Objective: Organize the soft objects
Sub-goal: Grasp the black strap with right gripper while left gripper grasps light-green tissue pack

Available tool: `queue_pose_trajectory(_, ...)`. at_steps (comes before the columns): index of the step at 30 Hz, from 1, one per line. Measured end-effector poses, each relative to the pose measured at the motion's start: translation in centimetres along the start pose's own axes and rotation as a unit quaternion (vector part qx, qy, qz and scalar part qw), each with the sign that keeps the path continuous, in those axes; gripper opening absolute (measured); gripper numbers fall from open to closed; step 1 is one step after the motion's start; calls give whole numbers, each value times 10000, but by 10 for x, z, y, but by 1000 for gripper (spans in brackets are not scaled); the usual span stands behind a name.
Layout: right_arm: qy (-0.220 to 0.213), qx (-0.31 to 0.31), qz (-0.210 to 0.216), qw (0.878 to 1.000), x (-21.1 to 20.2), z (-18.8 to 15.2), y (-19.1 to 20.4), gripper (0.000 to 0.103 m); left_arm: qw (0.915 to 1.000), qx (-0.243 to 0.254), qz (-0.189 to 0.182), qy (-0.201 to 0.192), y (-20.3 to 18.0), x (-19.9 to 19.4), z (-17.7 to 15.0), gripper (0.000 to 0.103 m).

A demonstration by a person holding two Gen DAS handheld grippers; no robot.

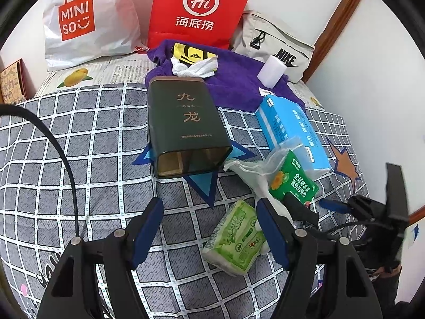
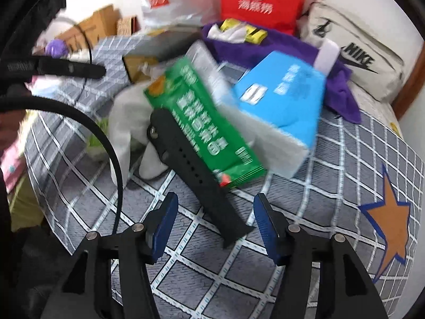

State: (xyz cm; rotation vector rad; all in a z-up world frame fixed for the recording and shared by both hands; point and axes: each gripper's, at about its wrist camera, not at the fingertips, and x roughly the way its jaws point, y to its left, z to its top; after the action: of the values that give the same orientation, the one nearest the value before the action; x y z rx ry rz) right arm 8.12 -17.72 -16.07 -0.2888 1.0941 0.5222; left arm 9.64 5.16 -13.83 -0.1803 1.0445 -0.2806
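Grippers first: right gripper (image 2: 213,223) stands open w/ nothing pressed between its blue pads; a black strap (image 2: 198,170) lies on the bedspread (image 2: 345,164) just ahead of it, its near tip reaching between the jaws but apart from both pads. Strap's long axis runs diagonally, from that tip up and left under a green packet (image 2: 204,122), which rests against a blue tissue pack (image 2: 281,98). My guess is the strap or the green packet is next, and right hand is clearly nearer to both. Left gripper (image 1: 209,228) hangs open too, empty, over the near part of the bed; a light-green wipes pack (image 1: 236,239) sits just inside its right pad, a white mesh pouch (image 1: 255,172) beyond that. Dark tin (image 1: 186,125) lies on its side mid-bed, mouth toward us. Purple towel (image 1: 233,79) is spread toward the far edge, in front of the bags. Hard to make out: right view is motion-blurred, so print on the packets is unreadable, and the strap's far end is hidden under the green packet. Can't tell what's inside the pouch.
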Motion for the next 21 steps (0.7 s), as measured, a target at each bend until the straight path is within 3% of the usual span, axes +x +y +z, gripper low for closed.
queue_pose_trajectory(1,72,-46,-37,10000,5,0,2,58,10000,-9,-4,0,0,0,0,71)
queue_pose_trajectory(5,186,59,78,9998,12,-4,-3,28,10000,-21,9,3,3,-1,1,71)
queue_pose_trajectory(6,253,72,44,9996,9,-5,-5,25,10000,-29,3,0,3,-1,0,71)
queue_pose_trajectory(13,217,685,413,9966,-20,-28,-23,24,10000,-21,-19,19,3,0,0,71)
queue_pose_trajectory(21,257,681,341,9968,0,-26,-18,29,10000,35,16,88,-2,4,-2,71)
